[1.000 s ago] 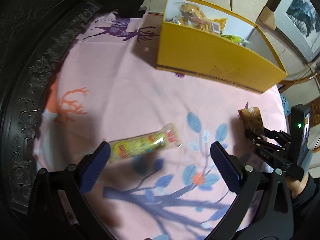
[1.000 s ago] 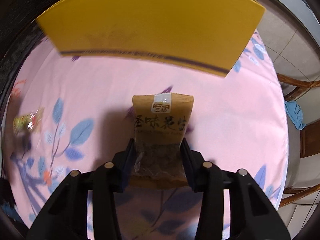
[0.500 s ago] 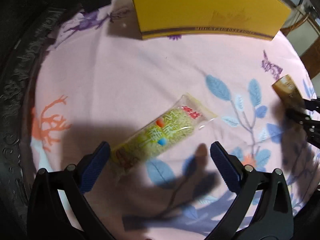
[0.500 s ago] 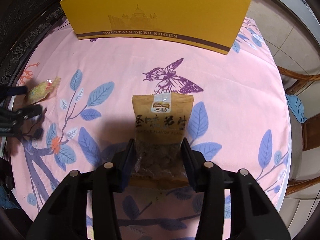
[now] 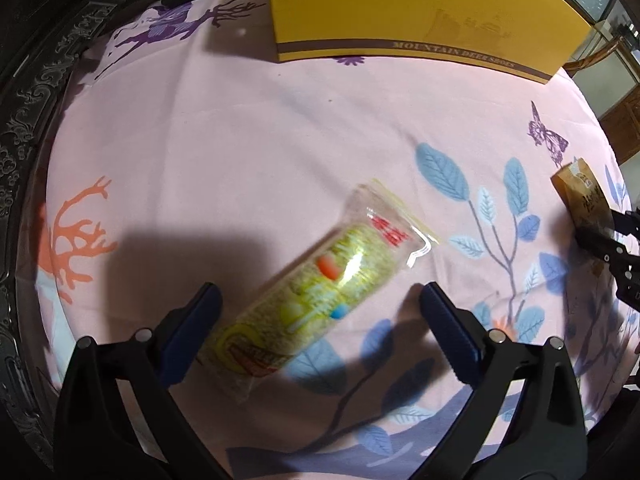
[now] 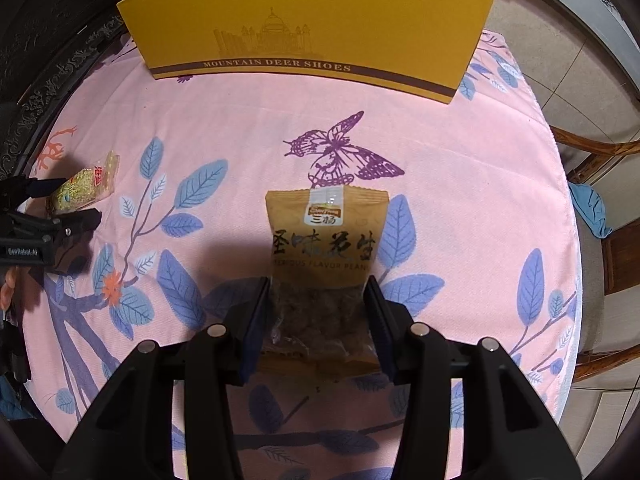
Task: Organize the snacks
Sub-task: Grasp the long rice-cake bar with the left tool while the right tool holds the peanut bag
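Note:
A long clear packet of green snack lies slantwise on the pink cloth. My left gripper stands open just above it, with the packet's lower end by the left pad. The same packet and the left gripper show at the far left of the right wrist view. My right gripper is shut on the lower half of a brown peanut packet, held above the cloth. That packet shows at the right edge of the left wrist view. A yellow shoe box stands at the back.
The round table carries a pink printed cloth inside a dark carved rim. The yellow box blocks the far side. A wooden chair with a blue rag stands off the right edge.
My left gripper has dropped toward the green packet and rolled, so the packet now lies between its open fingers. The right gripper, still holding the peanut packet, has drawn back from the box.

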Demonstrator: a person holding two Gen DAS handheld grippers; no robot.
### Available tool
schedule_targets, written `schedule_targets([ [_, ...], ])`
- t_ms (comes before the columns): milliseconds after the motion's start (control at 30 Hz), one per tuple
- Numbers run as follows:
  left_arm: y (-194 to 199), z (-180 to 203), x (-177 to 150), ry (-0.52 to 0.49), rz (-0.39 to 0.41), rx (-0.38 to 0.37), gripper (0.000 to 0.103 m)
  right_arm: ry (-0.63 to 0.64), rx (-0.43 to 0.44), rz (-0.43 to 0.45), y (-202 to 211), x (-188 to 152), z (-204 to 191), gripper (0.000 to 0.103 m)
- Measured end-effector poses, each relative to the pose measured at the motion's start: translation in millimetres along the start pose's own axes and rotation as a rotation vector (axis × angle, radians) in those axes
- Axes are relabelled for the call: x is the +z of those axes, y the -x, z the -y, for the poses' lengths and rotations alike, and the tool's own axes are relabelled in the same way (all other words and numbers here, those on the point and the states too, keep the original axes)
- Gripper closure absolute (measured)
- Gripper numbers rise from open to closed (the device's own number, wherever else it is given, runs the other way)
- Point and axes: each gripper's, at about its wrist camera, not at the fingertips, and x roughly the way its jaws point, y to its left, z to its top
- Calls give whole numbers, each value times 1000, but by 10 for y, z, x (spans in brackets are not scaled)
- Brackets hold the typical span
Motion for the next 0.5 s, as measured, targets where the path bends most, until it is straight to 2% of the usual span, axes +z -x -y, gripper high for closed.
schedule_targets([
  [300, 68, 317, -215, 1, -22, -3, 4, 3, -1, -3, -9, 13, 5, 53],
  [500, 69, 325, -237, 60, -2, 12, 4, 6, -1, -2, -13, 13, 5, 52],
])
